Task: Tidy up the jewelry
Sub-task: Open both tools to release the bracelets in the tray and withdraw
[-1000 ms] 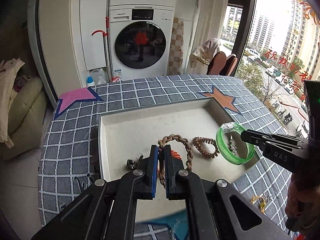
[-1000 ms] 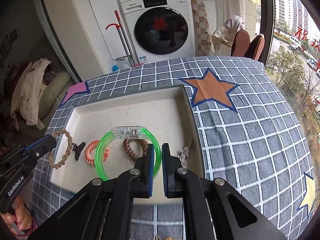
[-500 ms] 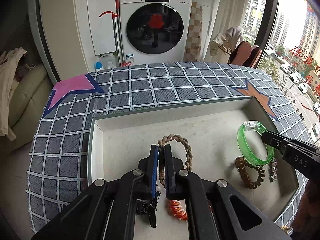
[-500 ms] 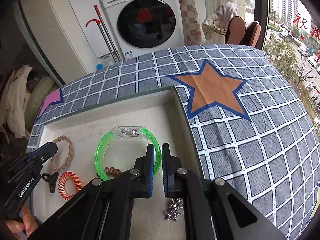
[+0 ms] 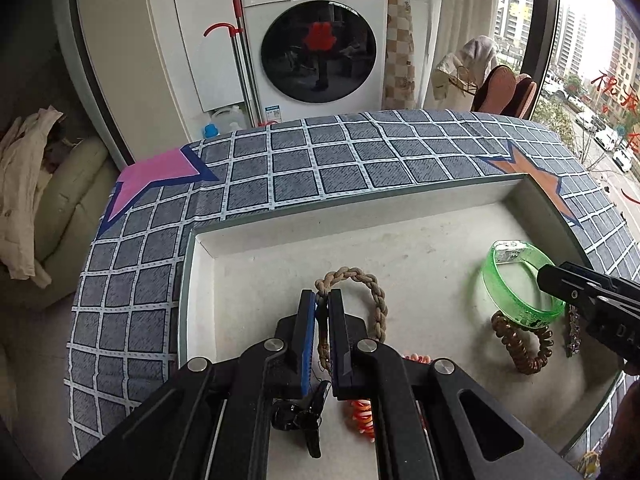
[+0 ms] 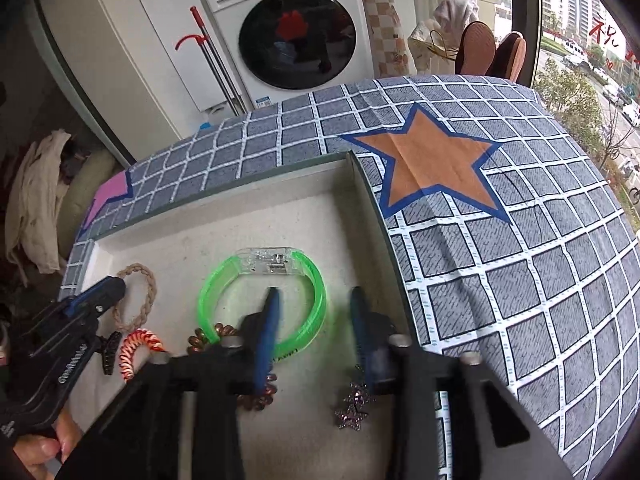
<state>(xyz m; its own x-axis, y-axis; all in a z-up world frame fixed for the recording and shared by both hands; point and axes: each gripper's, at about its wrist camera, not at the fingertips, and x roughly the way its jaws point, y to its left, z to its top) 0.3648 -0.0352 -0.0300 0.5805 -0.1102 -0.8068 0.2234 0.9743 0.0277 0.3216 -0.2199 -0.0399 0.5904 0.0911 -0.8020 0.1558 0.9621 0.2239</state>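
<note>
A shallow beige tray [image 5: 256, 248] [image 6: 224, 220] lies on the checked cloth. My left gripper [image 5: 323, 300] is shut on a tan braided bracelet [image 5: 376, 300] [image 6: 148, 284] over the tray's left part. My right gripper [image 6: 316, 300] is open, its fingers either side of the green bangle's [image 6: 316, 280] [image 5: 516, 308] right rim; the bangle rests in the tray on a brown coil hair tie [image 5: 524, 352] [image 6: 256, 396]. An orange coil tie [image 6: 136, 348] [image 5: 360, 412], a black clip [image 5: 300, 416] and a glittery star pin [image 6: 354, 408] also lie in the tray.
The tray sits on a table with a grey checked cloth [image 5: 320, 160] bearing a pink star [image 5: 156, 176] and an orange star [image 6: 432, 160]. A washing machine [image 5: 316, 44] stands behind the table. A window is at the right.
My right gripper has opened and let go of the green bangle, which now rests in the tray. My left gripper still holds the braided bracelet and has moved slightly forward.
</note>
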